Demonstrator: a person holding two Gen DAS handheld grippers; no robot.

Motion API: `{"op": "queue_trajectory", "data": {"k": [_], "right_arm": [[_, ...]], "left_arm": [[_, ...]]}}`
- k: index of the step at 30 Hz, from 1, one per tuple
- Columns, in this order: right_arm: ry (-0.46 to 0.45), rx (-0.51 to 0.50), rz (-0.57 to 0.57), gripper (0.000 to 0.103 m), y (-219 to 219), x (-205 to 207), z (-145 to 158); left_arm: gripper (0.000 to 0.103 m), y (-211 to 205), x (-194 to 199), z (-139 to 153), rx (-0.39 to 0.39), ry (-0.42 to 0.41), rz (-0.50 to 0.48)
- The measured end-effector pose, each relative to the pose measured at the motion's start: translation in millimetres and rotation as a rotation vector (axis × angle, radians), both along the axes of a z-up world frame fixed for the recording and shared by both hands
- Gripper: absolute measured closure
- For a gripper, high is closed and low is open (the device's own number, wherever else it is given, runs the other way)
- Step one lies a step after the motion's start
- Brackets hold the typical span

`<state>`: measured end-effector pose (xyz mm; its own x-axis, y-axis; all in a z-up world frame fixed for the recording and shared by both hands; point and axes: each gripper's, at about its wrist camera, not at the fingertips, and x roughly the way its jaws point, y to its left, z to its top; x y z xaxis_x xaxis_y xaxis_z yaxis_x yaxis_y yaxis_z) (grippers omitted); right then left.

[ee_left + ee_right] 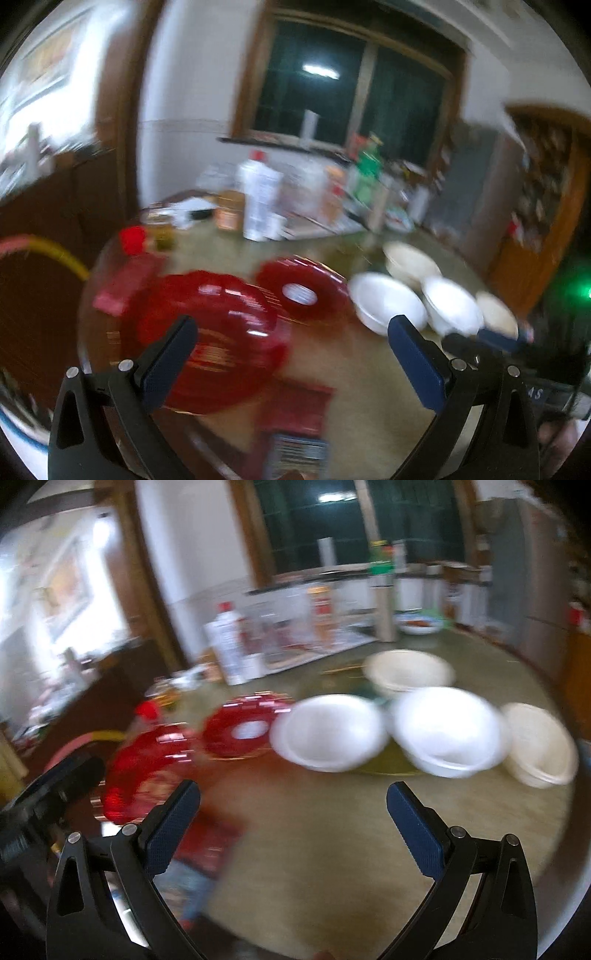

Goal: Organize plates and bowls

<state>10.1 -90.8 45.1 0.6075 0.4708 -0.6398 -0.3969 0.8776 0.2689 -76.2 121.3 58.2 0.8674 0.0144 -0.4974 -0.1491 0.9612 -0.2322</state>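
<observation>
Left gripper (291, 339) and right gripper (293, 805): jaws apart, holding nothing. Red plates (207, 332) left, white bowls (328, 731) right on table (332, 849).

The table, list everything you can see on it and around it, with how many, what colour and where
table: one, olive-green top, round, under everything
red plates: two, translucent red, left side, apparently upside down
white bowls: two, white, centre right, side by side
cream bowls: two, off-white, one behind the white ones, one at far right
white bottle: one, red cap, back left
red packet: one, near edge, blurred
window: one, dark, back wall
left gripper: blue pads, open, empty
right gripper: blue pads, open, empty
</observation>
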Motion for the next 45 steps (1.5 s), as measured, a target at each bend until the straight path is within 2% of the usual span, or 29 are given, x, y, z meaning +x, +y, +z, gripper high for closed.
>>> {"op": "queue_trajectory", "data": {"k": [2, 4, 7, 10, 12, 13, 17, 18, 19, 20, 21, 22, 23, 24, 26, 35, 45], "right_arm": [[0.054, 0.059, 0.084, 0.001, 19.5, 7.9, -5.7], [0.13, 0.131, 0.163, 0.001, 42.3, 18.6, -14.0], [0.251, 0.214, 0.217, 0.001, 72.5, 38.5, -32.0], [0.33, 0.243, 0.222, 0.009, 97.0, 53.8, -54.2], [0.379, 0.25, 0.203, 0.015, 106.9, 63.3, -68.1], [0.412, 0.255, 0.193, 0.022, 112.1, 68.7, -76.8], [0.498, 0.296, 0.163, 0.028, 121.5, 85.0, -96.8], [0.509, 0.297, 0.158, 0.032, 124.0, 88.1, -100.6], [0.52, 0.292, 0.159, 0.045, 128.6, 90.4, -103.9], [0.529, 0.273, 0.159, 0.067, 133.5, 91.9, -107.1], [0.529, 0.247, 0.146, 0.075, 134.0, 91.2, -108.5], [0.533, 0.215, 0.126, 0.091, 136.1, 93.7, -112.3], [0.537, 0.224, 0.121, 0.092, 135.8, 95.6, -114.9], [0.536, 0.228, 0.118, 0.092, 134.2, 95.1, -115.5], [0.523, 0.225, 0.115, 0.092, 132.2, 91.5, -111.9], [0.382, 0.219, 0.161, 0.092, 135.1, 74.7, -72.3], [0.439, 0.208, 0.157, 0.092, 138.1, 79.1, -100.5]], "left_arm": [[0.0, 39.3, -5.6, -2.2, -0.036, 0.016, 0.091], [0.0, 71.8, -3.8, -10.4, -0.059, 0.048, 0.136], [0.0, 103.2, 6.8, -27.8, -0.092, 0.123, 0.18], [0.006, 123.0, 17.9, -47.0, -0.146, 0.183, 0.231], [0.019, 128.4, 26.2, -58.9, -0.164, 0.214, 0.24], [0.02, 130.1, 31.5, -66.0, -0.165, 0.237, 0.243], [0.02, 133.0, 46.8, -86.9, -0.193, 0.287, 0.236], [0.02, 131.7, 51.3, -91.3, -0.182, 0.298, 0.239], [0.024, 131.4, 54.1, -94.1, -0.173, 0.306, 0.239], [0.048, 130.6, 57.0, -97.8, -0.157, 0.324, 0.242], [0.073, 130.8, 59.3, -100.8, -0.148, 0.347, 0.245], [0.08, 131.6, 61.2, -104.9, -0.134, 0.381, 0.264], [0.093, 133.9, 60.7, -107.0, -0.135, 0.387, 0.279], [0.096, 136.3, 59.7, -107.5, -0.145, 0.388, 0.28], [0.096, 139.6, 56.6, -107.3, -0.165, 0.386, 0.274], [0.096, 135.1, 44.9, -65.7, -0.099, 0.259, 0.302], [0.095, 138.1, 53.6, -94.5, -0.11, 0.334, 0.307]]}}
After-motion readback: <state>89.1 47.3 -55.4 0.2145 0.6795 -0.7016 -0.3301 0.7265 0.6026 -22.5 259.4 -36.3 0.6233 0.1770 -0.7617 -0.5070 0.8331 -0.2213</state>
